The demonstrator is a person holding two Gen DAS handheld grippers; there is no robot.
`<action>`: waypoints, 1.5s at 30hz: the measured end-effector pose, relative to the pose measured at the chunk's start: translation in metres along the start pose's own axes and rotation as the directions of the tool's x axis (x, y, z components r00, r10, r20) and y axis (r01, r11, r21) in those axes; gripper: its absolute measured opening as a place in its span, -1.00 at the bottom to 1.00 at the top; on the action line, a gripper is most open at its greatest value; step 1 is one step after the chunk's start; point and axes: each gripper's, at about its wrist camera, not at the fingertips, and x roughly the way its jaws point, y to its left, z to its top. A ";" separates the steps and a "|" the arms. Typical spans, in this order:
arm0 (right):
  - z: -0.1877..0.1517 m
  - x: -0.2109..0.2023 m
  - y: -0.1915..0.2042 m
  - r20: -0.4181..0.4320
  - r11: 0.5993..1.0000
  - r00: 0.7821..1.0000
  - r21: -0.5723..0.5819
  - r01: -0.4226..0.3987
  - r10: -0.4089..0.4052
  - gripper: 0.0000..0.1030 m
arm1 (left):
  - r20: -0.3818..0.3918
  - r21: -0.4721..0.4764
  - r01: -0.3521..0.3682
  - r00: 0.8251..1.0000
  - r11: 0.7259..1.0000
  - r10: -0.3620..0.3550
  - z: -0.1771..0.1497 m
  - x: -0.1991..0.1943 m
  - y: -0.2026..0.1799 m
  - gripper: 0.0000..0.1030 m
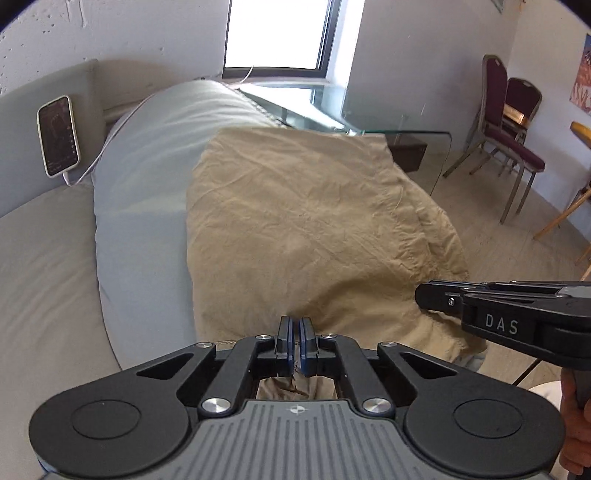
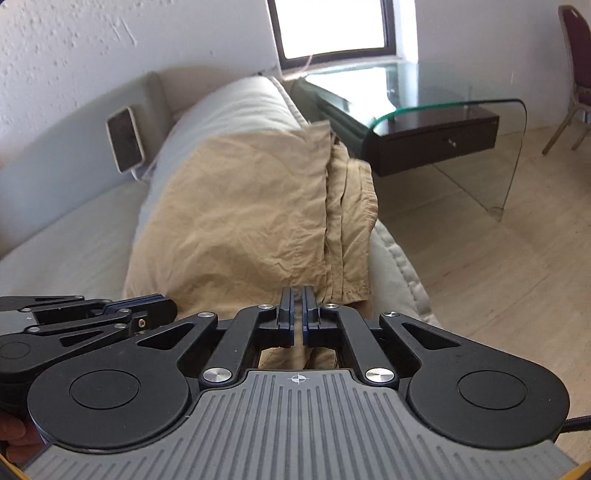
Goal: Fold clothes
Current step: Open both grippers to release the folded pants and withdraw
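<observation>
Two grippers sit at the near edge of one tan garment (image 1: pixel 314 229), which lies spread over a pale grey cushion (image 1: pixel 147 177) on a sofa (image 1: pixel 40 280); its long axis runs away from both cameras toward the window (image 1: pixel 277 33), and it looks at least doubled, since the right view shows layered hems stacked down its right side; whether more folds are due I cannot tell.

Room to move: the sofa seat lies broad and bare to the left; to the right the cushion falls off to bare floor (image 2: pixel 498 280), with a glass table (image 2: pixel 443 107) well beyond the far end; a phone (image 1: pixel 59 134) leans on the backrest, off to the left and apart from the cloth.

Left gripper (image 1: pixel 295 334): its fingers are pressed together at the middle of the near hem, with tan cloth bunched behind them, so it seems to pinch that edge, though the grip itself is partly hidden.

Right gripper (image 2: pixel 296 306): likewise drawn together, with cloth showing between and below its fingers; it sits at the near right corner, just by the stacked hems, so it is the nearer one to the open right edge; the two tools lie close, side by side.
</observation>
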 end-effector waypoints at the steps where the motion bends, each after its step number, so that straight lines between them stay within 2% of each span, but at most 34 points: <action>1: 0.001 0.002 -0.001 -0.013 1.000 1.000 0.006 0.000 0.000 -0.97 | -0.002 -0.001 -0.006 1.000 1.000 0.006 0.003 -0.005 -0.001 -0.94; 3: 0.004 -0.002 -0.002 -0.026 1.000 1.000 0.021 -0.009 0.009 -0.82 | -0.007 -0.003 -0.019 1.000 1.000 0.019 0.008 -0.014 -0.004 -0.87; 5: 0.011 -0.020 -0.001 -0.018 0.999 0.999 0.044 -0.031 0.032 -0.78 | 0.005 -0.014 -0.031 0.999 0.999 0.031 0.010 -0.034 -0.004 -0.61; 6: 0.014 -0.030 0.000 -0.014 0.997 0.999 0.059 -0.042 0.043 -0.66 | 0.012 -0.020 -0.037 0.999 0.999 0.037 0.010 -0.045 -0.005 -0.55; 7: 0.017 -0.041 0.000 -0.010 0.996 0.998 0.074 -0.053 0.054 -0.52 | 0.026 -0.028 -0.047 0.999 0.999 0.048 0.011 -0.057 -0.005 -0.33; 8: 0.019 -0.051 0.002 -0.012 0.994 0.998 0.088 -0.057 0.058 -0.17 | 0.042 -0.038 -0.059 0.997 0.998 0.060 0.010 -0.070 -0.005 -0.13; 9: 0.021 -0.062 0.004 -0.016 0.993 0.998 0.101 -0.058 0.060 0.02 | 0.058 -0.043 -0.068 0.996 0.997 0.070 0.010 -0.082 -0.005 -0.10; 10: 0.022 -0.071 0.007 -0.024 0.992 0.998 0.110 -0.054 0.057 0.03 | 0.072 -0.047 -0.074 0.994 0.996 0.078 0.010 -0.093 -0.005 -0.05; 12: 0.019 -0.089 0.013 -0.047 0.991 0.997 0.125 -0.053 0.059 0.06 | 0.084 -0.062 -0.096 0.991 0.993 0.101 0.008 -0.111 -0.005 0.27; 13: 0.018 -0.097 0.016 -0.059 0.990 0.996 0.133 -0.054 0.062 0.12 | 0.088 -0.070 -0.108 0.990 0.992 0.114 0.007 -0.120 -0.004 0.47; 15: 0.015 -0.113 0.023 -0.075 0.989 0.995 0.141 -0.050 0.061 0.40 | 0.097 -0.087 -0.131 0.986 0.988 0.139 0.006 -0.137 -0.004 0.67; 17: 0.010 -0.129 0.030 -0.074 0.990 0.996 0.138 -0.034 0.045 0.49 | 0.090 -0.097 -0.152 0.983 0.984 0.161 0.005 -0.147 -0.003 0.91; 18: 0.007 -0.137 0.034 -0.073 0.990 0.997 0.137 -0.026 0.036 0.52 | 0.086 -0.104 -0.155 0.983 0.982 0.165 0.004 -0.151 -0.002 0.95; 24: -0.002 -0.163 0.045 -0.096 0.992 0.994 0.116 0.057 -0.046 0.58 | 0.071 -0.151 -0.134 0.987 0.979 0.146 -0.006 -0.159 0.004 0.99; 32: -0.014 -0.168 0.047 -0.152 0.987 0.981 0.088 0.134 -0.119 0.58 | 0.041 -0.163 -0.107 0.993 0.981 0.115 -0.015 -0.156 -0.004 0.99; 45: -0.018 -0.162 0.052 -0.163 0.986 0.975 0.046 0.160 -0.151 0.59 | 0.024 -0.156 -0.156 0.986 0.975 0.162 -0.016 -0.150 -0.006 0.99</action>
